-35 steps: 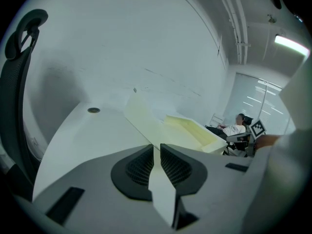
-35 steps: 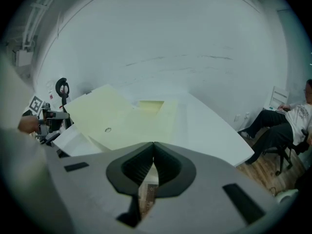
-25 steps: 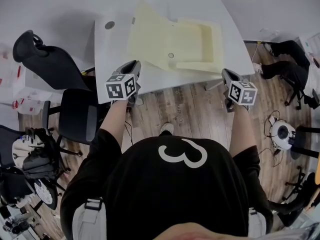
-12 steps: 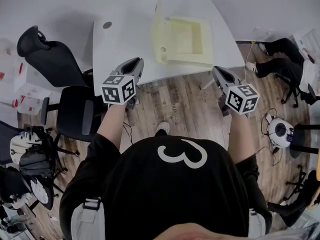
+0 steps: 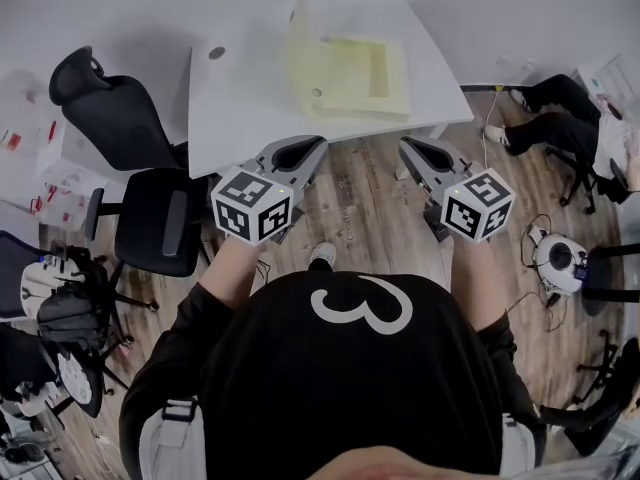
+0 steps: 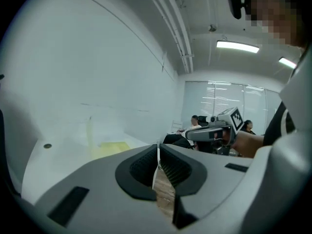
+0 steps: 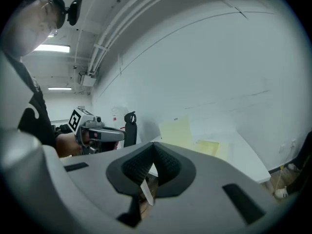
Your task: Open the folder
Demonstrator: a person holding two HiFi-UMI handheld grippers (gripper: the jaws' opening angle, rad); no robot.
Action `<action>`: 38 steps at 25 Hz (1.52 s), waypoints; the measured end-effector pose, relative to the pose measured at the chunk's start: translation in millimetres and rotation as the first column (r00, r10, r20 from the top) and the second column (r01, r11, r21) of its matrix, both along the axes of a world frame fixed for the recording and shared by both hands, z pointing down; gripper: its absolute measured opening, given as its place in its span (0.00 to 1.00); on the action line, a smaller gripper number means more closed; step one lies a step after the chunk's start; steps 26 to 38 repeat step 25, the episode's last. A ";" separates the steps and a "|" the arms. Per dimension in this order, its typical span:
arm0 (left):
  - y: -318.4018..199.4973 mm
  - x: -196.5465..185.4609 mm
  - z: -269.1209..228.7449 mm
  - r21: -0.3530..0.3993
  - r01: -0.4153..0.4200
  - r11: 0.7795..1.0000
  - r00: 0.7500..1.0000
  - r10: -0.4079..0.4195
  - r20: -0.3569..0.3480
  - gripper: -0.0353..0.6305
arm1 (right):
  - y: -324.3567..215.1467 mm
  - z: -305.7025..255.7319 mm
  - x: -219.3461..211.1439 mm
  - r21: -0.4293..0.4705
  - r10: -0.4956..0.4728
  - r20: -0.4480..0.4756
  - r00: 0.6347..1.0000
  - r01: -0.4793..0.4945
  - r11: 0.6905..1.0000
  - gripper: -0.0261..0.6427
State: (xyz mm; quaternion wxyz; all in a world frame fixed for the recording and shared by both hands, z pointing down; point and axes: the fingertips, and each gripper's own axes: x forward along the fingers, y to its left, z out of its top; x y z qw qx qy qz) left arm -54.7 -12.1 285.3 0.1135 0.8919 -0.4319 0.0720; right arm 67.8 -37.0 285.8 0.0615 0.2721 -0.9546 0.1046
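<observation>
**Item 1. Folder (image 5: pixel 350 73).** Pale yellow, a box-type folder. It lies on the far half of the white table (image 5: pixel 235 108), well apart from both tools. The shallow body rests flat and its inside is exposed. The cover (image 5: pixel 298 43) stands raised along the left side, close to upright, and nothing holds it. Judged: the opening looks done or nearly done, and the cover stays up by its own stiffness.

**Item 2. Left tool (image 5: pixel 303 148).** Jaws pressed together, with nothing between the pads. It is held off the table's near edge, above the wooden floor (image 5: pixel 360 208), pointing toward the folder. Judged: it is kept clear because there is nothing to grip.

**Item 3. Right tool (image 5: pixel 408 148).** Jaws meet at the tips and hold nothing. It is held beside the left tool at about the same level, the two angled slightly toward each other. Neither touches the table.

**Item 4. Office chair (image 5: pixel 110 118).** Black, standing at the table's left side. It plays no part in the task.
</observation>
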 end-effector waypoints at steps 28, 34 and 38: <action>67.9 37.1 -30.6 0.073 -0.042 0.996 0.996 0.036 0.081 0.09 | 79.8 -36.8 21.3 0.071 -0.024 0.063 0.998 0.020 0.997 0.07; 67.9 37.1 -30.6 0.073 -0.042 0.996 0.996 0.036 0.081 0.09 | 79.8 -36.8 21.3 0.071 -0.024 0.063 0.998 0.020 0.997 0.07; 67.9 37.1 -30.6 0.073 -0.042 0.996 0.996 0.036 0.081 0.09 | 79.8 -36.8 21.3 0.071 -0.024 0.063 0.998 0.020 0.997 0.07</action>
